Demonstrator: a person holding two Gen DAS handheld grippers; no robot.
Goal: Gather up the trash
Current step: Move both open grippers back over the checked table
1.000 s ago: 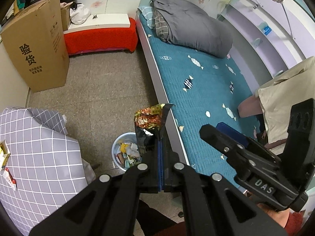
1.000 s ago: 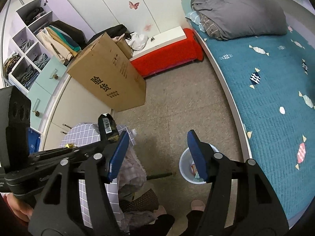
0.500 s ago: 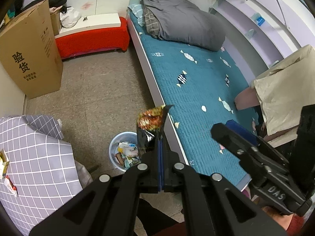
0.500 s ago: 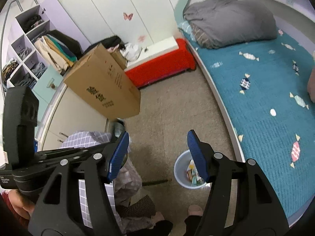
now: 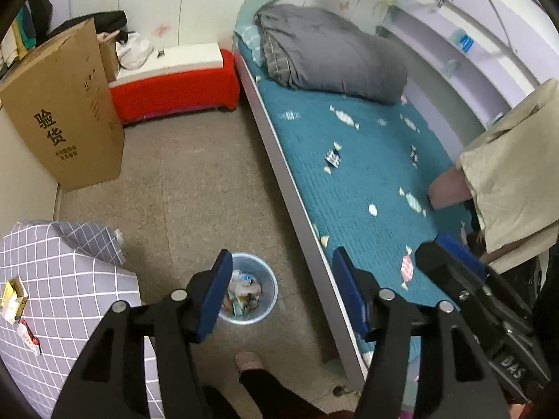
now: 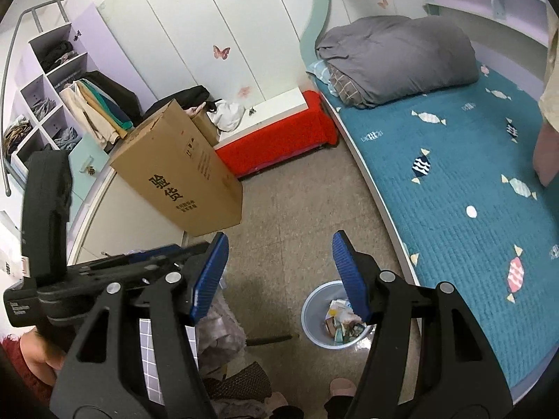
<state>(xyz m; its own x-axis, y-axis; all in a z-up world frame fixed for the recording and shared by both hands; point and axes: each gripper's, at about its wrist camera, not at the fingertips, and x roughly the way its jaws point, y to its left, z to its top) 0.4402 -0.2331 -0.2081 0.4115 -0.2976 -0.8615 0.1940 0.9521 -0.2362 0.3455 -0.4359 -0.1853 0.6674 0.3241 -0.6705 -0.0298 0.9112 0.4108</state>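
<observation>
A pale blue bin [image 5: 269, 281] stands on the floor beside the bed, with several wrappers [image 5: 242, 295] inside. My left gripper [image 5: 281, 255] hangs above it; its jaws are opening and nothing is between them. My right gripper [image 6: 279, 237] is open and empty, also above the bin [image 6: 314, 302], and its body shows at the right of the left wrist view [image 5: 471, 289]. A small yellow box [image 5: 14, 300] and a red wrapper [image 5: 29, 337] lie on the grey checked cloth [image 5: 70, 279] at the left.
A tall cardboard box [image 5: 70, 115] leans at the left wall, a red bench [image 5: 174, 90] behind it. The teal bed [image 5: 367, 174] with a grey duvet [image 5: 332, 56] runs along the right. A person's slippered foot [image 5: 249, 359] is near the bin.
The left gripper has opened and the crumpled snack wrapper it held is gone from between its fingers. The right gripper stays open; both views have shifted slightly.
</observation>
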